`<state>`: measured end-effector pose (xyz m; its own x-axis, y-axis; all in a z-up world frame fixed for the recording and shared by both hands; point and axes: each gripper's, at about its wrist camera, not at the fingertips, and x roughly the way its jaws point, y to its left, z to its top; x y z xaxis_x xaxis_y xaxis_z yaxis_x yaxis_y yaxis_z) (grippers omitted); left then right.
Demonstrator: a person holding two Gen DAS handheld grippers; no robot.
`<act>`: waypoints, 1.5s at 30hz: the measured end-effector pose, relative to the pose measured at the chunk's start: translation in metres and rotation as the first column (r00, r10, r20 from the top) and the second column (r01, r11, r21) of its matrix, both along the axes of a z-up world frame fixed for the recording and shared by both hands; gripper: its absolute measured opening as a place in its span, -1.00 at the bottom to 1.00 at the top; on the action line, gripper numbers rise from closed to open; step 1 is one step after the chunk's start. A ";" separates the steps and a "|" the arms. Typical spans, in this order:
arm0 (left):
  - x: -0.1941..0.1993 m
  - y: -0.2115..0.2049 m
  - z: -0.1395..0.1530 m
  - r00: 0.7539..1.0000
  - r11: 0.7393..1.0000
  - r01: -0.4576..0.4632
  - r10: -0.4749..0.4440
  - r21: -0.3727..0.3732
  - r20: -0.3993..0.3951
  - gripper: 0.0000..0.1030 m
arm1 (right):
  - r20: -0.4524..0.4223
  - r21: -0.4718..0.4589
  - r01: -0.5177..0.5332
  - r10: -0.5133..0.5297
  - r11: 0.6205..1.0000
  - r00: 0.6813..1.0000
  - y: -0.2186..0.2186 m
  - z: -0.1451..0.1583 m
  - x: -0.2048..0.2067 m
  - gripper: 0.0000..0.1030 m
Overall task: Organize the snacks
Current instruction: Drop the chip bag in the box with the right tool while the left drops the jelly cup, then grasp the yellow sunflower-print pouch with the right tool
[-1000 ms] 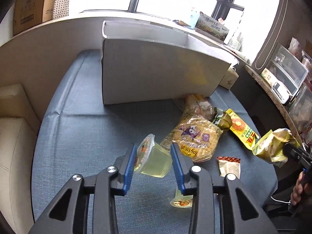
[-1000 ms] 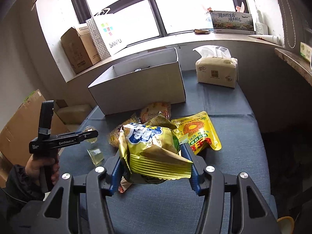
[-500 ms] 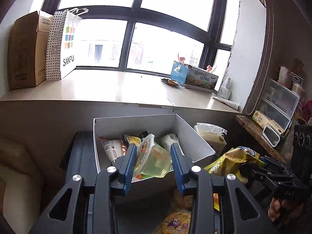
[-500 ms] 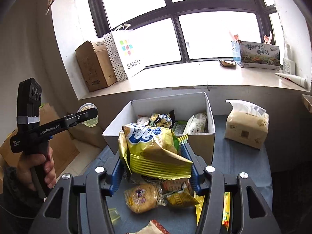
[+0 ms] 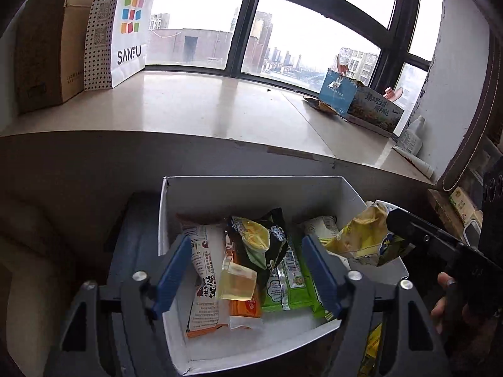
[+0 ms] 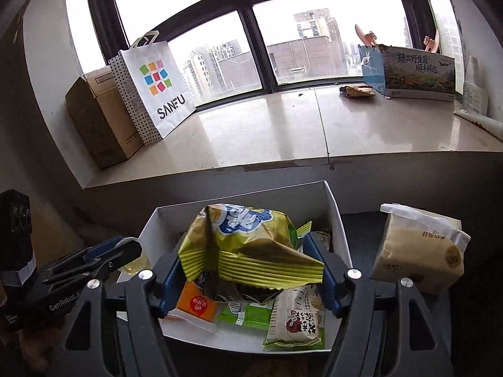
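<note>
Left gripper [image 5: 243, 278]: jaws wide apart, clear yellowish jelly cup [image 5: 237, 282] free between them over the white cardboard box [image 5: 251, 185]. Right gripper [image 6: 248, 278]: jaws clamped on the yellow crinkled chip bag [image 6: 248, 245]; lower before releasing, clear of the box wall.

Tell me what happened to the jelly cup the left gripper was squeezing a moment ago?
The left gripper opened and let go; the jelly cup now sits among the snacks in the white box. The right gripper still clamps the yellow chip bag over the box.
</note>
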<state>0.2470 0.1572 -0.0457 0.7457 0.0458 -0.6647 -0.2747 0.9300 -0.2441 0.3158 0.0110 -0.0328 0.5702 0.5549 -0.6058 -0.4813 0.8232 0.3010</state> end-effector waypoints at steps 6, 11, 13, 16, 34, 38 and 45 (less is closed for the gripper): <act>-0.017 0.006 -0.005 1.000 1.000 0.000 0.000 0.003 0.016 1.00 | 0.048 0.034 0.055 -0.057 0.998 0.997 -0.020 0.005 -0.004 1.00; -0.033 -0.003 0.011 0.998 0.999 0.029 -0.030 0.023 0.056 1.00 | 0.078 0.019 0.044 -0.046 0.999 0.996 -0.024 0.014 -0.015 1.00; -0.046 -0.009 0.021 0.994 0.998 0.061 -0.062 0.014 0.094 1.00 | 0.086 0.022 0.024 -0.025 0.999 0.996 -0.025 0.019 -0.024 1.00; -0.072 -0.025 0.037 0.981 0.991 0.127 -0.131 0.038 0.144 1.00 | 0.118 0.037 -0.019 0.014 0.999 0.993 -0.030 0.029 -0.049 1.00; -0.223 -0.113 0.009 0.952 0.964 0.246 -0.259 0.096 0.162 1.00 | 0.227 0.133 -0.051 0.020 0.990 0.974 -0.150 0.018 -0.211 1.00; -0.232 -0.120 -0.008 0.953 0.958 0.269 -0.279 0.094 0.119 1.00 | 0.148 0.106 -0.025 0.009 0.994 0.989 -0.172 -0.019 -0.229 1.00; -0.231 -0.123 -0.017 0.958 0.962 0.261 -0.268 0.080 0.097 1.00 | -0.018 -0.068 0.008 -0.009 0.998 1.000 -0.176 -0.081 -0.219 1.00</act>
<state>0.0157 0.0346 -0.0622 0.8030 -0.1221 -0.5833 0.0076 0.9808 -0.1949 0.0973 -0.1652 -0.1140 0.5635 0.5072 -0.6521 -0.4691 0.8462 0.2529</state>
